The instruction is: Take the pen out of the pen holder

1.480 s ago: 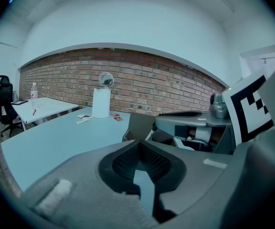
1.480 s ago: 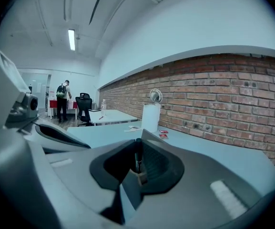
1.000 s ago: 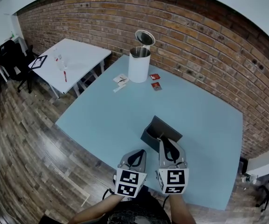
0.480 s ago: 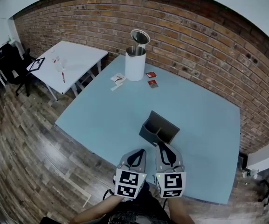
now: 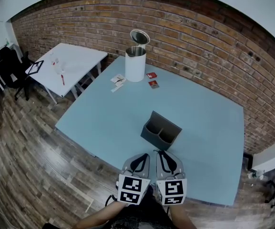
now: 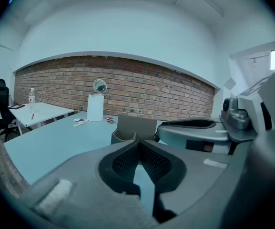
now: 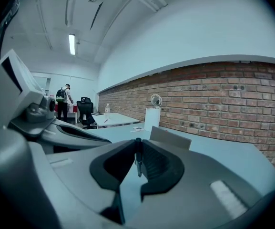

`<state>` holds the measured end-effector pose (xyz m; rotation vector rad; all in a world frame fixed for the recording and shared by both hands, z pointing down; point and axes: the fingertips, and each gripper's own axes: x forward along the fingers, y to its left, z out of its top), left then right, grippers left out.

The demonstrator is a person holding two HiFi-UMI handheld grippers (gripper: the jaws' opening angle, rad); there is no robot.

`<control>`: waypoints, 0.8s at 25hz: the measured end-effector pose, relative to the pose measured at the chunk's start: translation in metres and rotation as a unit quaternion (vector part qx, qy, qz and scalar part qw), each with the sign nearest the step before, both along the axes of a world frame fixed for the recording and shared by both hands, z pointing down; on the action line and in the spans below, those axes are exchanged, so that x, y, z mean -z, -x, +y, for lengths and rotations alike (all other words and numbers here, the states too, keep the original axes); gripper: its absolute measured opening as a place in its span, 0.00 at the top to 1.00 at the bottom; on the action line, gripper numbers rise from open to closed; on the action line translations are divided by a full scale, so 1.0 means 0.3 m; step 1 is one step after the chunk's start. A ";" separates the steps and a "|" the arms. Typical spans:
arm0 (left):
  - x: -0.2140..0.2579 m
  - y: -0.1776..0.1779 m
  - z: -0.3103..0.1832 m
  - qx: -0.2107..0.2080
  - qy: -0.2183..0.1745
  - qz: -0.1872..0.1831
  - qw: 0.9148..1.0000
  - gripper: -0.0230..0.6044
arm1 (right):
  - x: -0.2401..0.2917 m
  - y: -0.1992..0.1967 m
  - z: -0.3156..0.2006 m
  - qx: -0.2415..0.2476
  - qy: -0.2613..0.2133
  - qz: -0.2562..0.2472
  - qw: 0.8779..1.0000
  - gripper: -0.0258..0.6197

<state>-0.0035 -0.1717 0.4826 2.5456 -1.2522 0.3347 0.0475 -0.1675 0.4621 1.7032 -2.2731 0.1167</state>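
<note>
A dark grey pen holder [image 5: 160, 130] with two compartments stands on the light blue table [image 5: 104, 113]; both compartments look empty from above. My right gripper [image 5: 162, 153] hovers just short of the holder's near side, shut on a thin dark pen [image 7: 137, 162] that hangs downward between its jaws [image 7: 138, 143]. The holder [image 7: 169, 138] shows just beyond those jaws. My left gripper [image 5: 141, 156] is beside the right one, shut with nothing in it [image 6: 137, 143]. The holder [image 6: 134, 130] lies ahead of it.
A white cylindrical container with its lid raised [image 5: 135, 63] stands at the table's far edge, with small red cards [image 5: 151, 80] and a paper slip [image 5: 117, 80] near it. A white side table [image 5: 70, 63] and black chair [image 5: 6, 61] stand left. A person [image 7: 62, 101] stands far off.
My right gripper has drawn back from over the pen holder toward me, with the pen in it. The left gripper has stayed about where it was.
</note>
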 end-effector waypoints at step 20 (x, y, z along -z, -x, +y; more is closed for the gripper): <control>-0.014 0.001 0.016 0.001 0.006 0.001 1.000 0.97 | -0.020 0.005 0.019 0.002 0.010 -0.003 1.000 0.89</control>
